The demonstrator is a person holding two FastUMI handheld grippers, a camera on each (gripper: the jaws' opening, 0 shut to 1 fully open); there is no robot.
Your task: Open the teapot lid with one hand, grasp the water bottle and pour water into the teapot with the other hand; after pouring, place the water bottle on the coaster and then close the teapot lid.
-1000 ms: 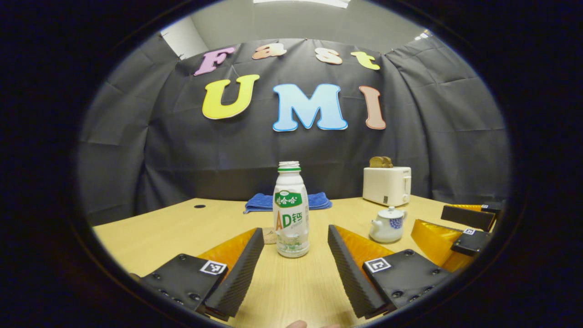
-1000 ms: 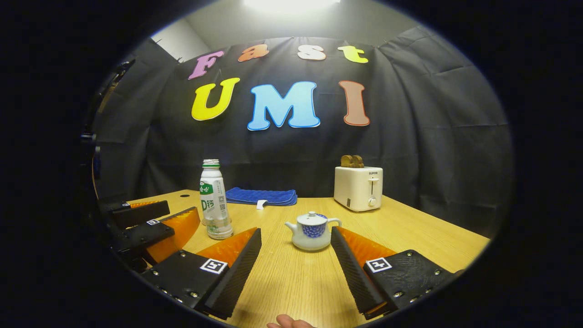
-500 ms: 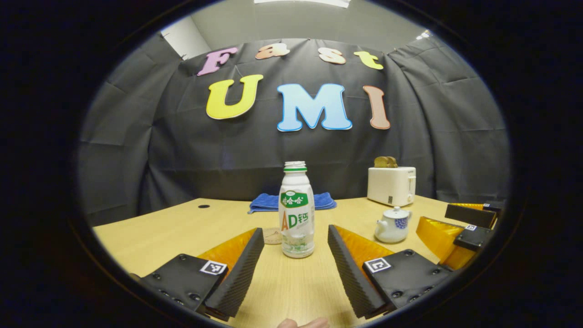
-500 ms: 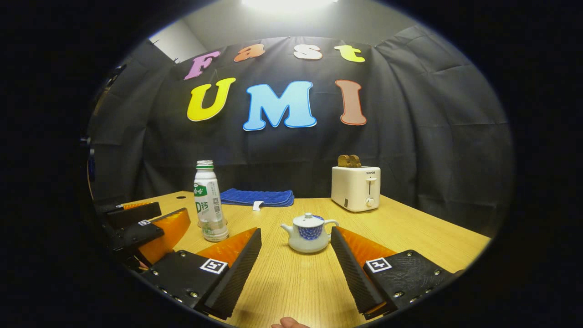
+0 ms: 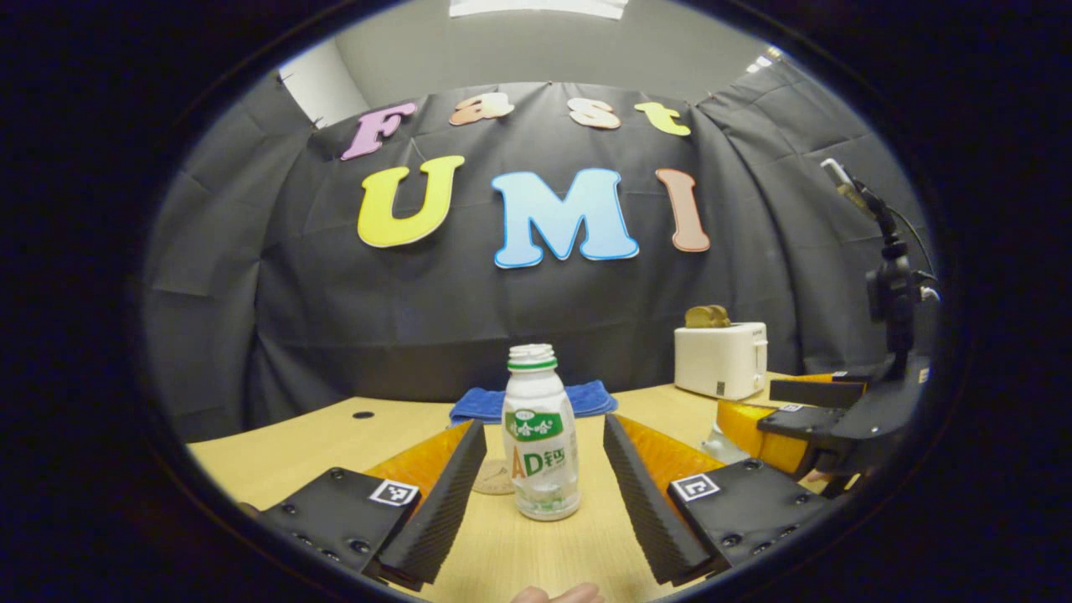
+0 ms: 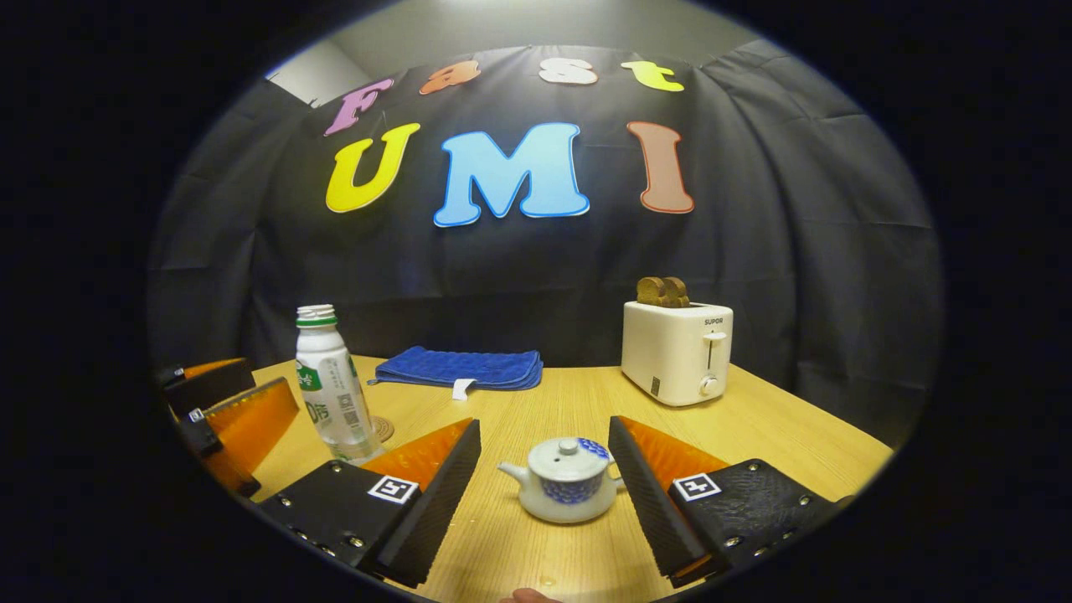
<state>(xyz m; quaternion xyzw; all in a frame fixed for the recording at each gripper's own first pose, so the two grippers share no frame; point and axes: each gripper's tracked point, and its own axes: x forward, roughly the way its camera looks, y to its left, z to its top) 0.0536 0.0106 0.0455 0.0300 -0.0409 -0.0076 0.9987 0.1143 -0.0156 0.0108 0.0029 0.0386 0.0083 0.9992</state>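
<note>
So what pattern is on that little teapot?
White teapot with blue scale-like patches on belly and lid, clearest in the right gripper view.

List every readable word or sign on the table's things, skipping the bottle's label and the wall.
"SUPOR": toaster front.
White tag on the blue towel: too small to read.
Square markers on the right gripper: coded patterns, no words.
Teapot: blue pattern, no text.
</note>
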